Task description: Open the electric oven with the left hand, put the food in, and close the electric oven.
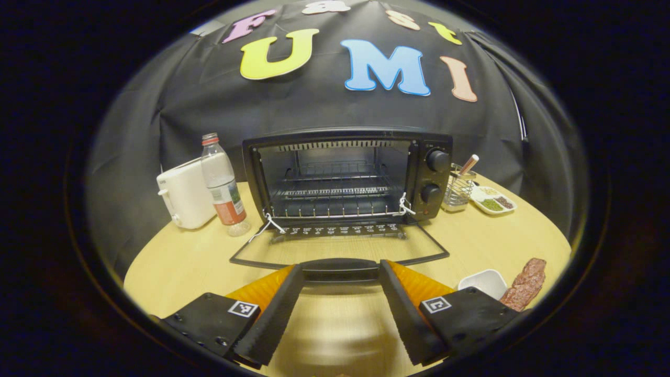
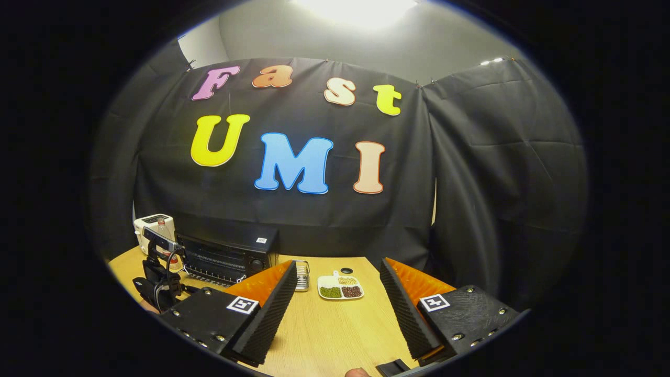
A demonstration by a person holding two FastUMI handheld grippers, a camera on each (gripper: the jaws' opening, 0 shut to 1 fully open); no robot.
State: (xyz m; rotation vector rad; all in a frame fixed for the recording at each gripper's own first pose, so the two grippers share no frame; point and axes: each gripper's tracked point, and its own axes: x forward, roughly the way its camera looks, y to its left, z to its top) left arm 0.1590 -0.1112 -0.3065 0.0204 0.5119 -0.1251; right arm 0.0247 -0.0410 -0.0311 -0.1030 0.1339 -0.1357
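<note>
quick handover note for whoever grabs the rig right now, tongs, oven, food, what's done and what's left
Left tongs: open, at the door handle, not clamped on it.
Right tongs: open, empty, above the table to the right of the oven.
Oven: door folded down flat, rack bare.
Food: on the table beside a white dish, right of the door.
Done: oven opened.
Left: put the food in, then close the door.

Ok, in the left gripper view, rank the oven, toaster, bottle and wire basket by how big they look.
1. oven, clearly largest.
2. toaster and bottle: too alike to rank; the toaster is wider, the bottle taller.
3. wire basket, smallest.
</note>
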